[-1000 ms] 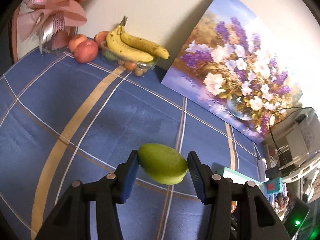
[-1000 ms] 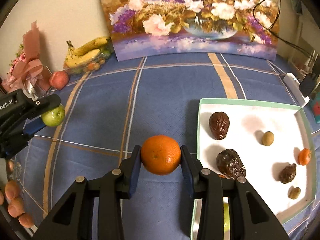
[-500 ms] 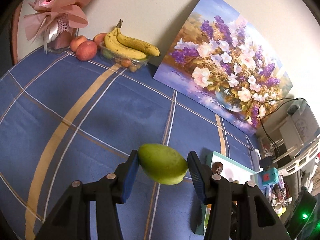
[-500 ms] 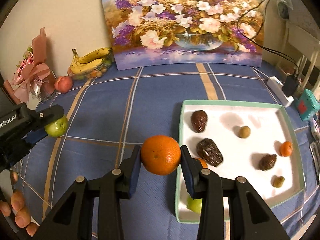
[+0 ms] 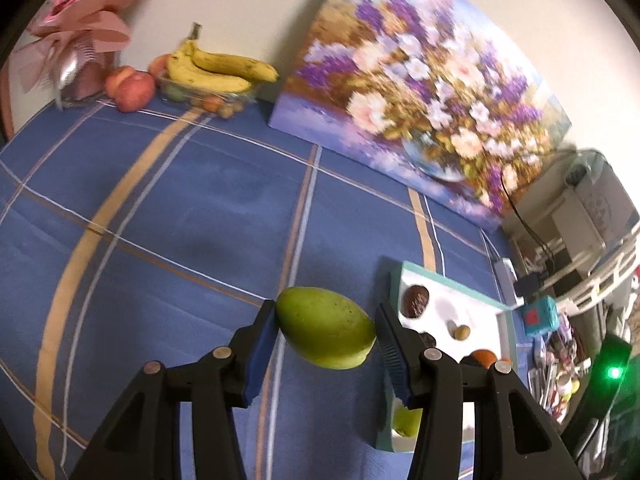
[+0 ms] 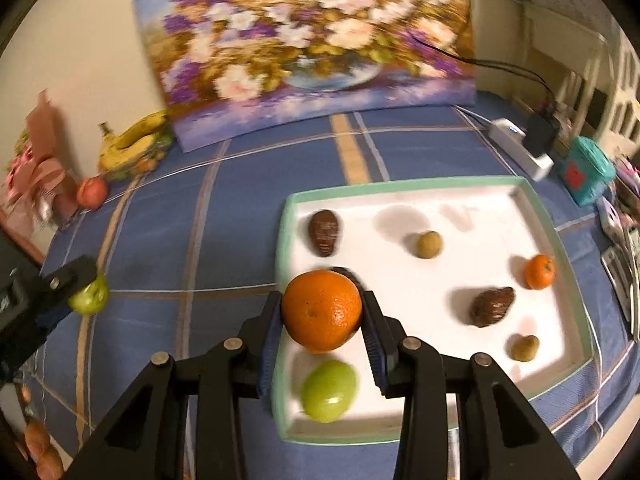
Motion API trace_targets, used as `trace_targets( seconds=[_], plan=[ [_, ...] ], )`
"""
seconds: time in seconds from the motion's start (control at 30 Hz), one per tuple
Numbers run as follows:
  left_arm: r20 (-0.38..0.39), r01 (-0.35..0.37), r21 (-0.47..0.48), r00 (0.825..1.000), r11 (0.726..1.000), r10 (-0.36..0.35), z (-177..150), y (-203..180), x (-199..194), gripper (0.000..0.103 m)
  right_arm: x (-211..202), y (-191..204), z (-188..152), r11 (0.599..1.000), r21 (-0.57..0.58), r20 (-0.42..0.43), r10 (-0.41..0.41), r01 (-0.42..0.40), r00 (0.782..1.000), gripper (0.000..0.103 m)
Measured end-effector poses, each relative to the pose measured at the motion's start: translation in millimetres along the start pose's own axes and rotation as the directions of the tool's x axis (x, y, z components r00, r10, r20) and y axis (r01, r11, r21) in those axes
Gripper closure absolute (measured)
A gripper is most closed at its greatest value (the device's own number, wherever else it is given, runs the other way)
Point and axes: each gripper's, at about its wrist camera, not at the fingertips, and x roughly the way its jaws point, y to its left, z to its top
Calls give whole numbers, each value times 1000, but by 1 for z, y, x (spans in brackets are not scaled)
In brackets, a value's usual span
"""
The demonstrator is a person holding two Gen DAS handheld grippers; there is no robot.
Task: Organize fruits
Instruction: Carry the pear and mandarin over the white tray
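A tray (image 6: 560,236) lay on the desk (image 6: 240,208) before a painting (image 6: 304,40) that leaned against the wall. Bananas (image 6: 132,140) sat left of the painting, with a peach (image 6: 93,192) further left. A power strip (image 6: 520,148) lay behind the tray's right corner.

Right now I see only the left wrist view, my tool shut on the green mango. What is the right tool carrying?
Observer: The right tool is shut on a large orange.
Operator: Where is it relative to the tray?
Observer: In the right wrist view the orange overlaps the tray's left wall.
Operator: What lies in the tray's near right corner?
Observer: A small brownish fruit, with a dark wrinkled fruit just beyond it.
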Motion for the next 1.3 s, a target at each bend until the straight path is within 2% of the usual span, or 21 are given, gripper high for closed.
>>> trace_targets(
  seconds=[0.3,0.47,0.8,1.1,1.3],
  plan=[
    [-108,74,125,992,989,-61,-23,-54,27,50,3,-70,3,982,153,-3,-110,109,994,63],
    [-168,144,178,979,973,-114,-34,-84,46,50,0,-97,4,968,227,34,-122,111,992,63],
    [-136,128,294,987,947,-91,-27,-122,88,50,14,-115,17,964,240,108,-144,114,984,63],
    [-130,121,313,988,942,-84,-16,-135,116,50,33,-129,24,960,235,75,-170,149,983,63],
    [-151,118,339,986,933,-70,-19,-144,130,50,47,-131,22,962,218,42,-175,162,984,63]
  ],
)
